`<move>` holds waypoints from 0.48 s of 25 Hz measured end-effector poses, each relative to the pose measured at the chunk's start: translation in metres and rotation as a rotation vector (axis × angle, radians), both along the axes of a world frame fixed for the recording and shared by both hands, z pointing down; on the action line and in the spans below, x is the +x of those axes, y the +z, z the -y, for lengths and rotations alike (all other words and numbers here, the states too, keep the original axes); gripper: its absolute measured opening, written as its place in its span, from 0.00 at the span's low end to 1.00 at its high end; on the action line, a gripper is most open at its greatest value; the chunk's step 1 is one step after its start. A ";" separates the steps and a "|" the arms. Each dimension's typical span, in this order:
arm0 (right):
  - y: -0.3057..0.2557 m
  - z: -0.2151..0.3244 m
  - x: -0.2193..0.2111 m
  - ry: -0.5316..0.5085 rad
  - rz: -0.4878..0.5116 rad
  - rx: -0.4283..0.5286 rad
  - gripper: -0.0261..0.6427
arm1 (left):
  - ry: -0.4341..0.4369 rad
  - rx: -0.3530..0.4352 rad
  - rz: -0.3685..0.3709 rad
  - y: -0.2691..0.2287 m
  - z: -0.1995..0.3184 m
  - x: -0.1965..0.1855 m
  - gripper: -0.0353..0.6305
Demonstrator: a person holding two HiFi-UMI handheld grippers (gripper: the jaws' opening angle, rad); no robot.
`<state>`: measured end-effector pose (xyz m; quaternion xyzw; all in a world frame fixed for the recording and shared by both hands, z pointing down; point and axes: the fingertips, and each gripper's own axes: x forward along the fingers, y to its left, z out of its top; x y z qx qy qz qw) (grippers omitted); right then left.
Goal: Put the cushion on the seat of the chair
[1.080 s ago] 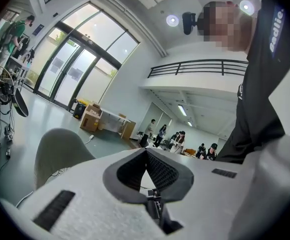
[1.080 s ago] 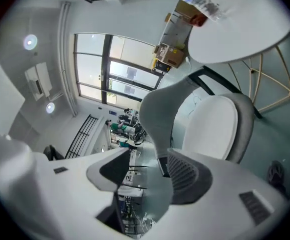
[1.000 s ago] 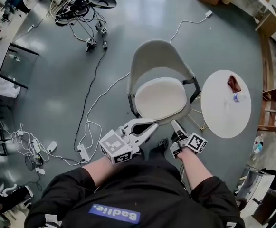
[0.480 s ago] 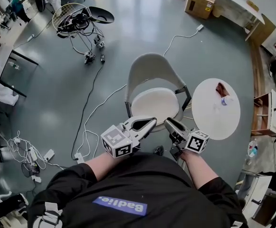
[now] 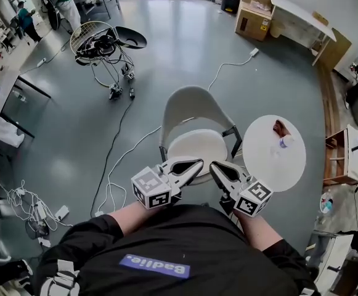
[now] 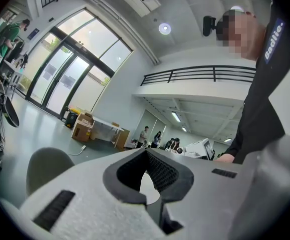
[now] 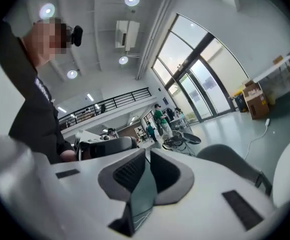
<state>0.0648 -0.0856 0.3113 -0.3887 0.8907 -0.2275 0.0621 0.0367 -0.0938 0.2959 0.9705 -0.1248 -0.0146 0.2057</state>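
Observation:
The grey shell chair (image 5: 193,108) stands on the floor in front of me, with the round off-white cushion (image 5: 198,146) lying flat on its seat. Both grippers hover level just short of the seat's near edge and touch nothing. My left gripper (image 5: 197,163) is shut and empty, seen from behind in the left gripper view (image 6: 145,151). My right gripper (image 5: 213,165) has just been closing with nothing between its jaws; they now stand almost together in the right gripper view (image 7: 147,153). The chair's back (image 6: 47,164) shows beside the left jaws.
A round white side table (image 5: 270,164) with a small bottle (image 5: 284,142) stands right of the chair. White and black cables (image 5: 113,160) trail over the floor at left. A cardboard box (image 5: 254,10) and a wooden shelf (image 5: 345,156) sit farther off.
Both grippers have risen away from the chair seat towards me. The right gripper rolled over and its jaws came together. The chair now looks smaller and farther off.

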 end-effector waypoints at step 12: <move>-0.010 -0.014 -0.017 0.040 -0.197 0.135 0.09 | 0.045 -0.003 -0.001 -0.006 -0.018 0.003 0.08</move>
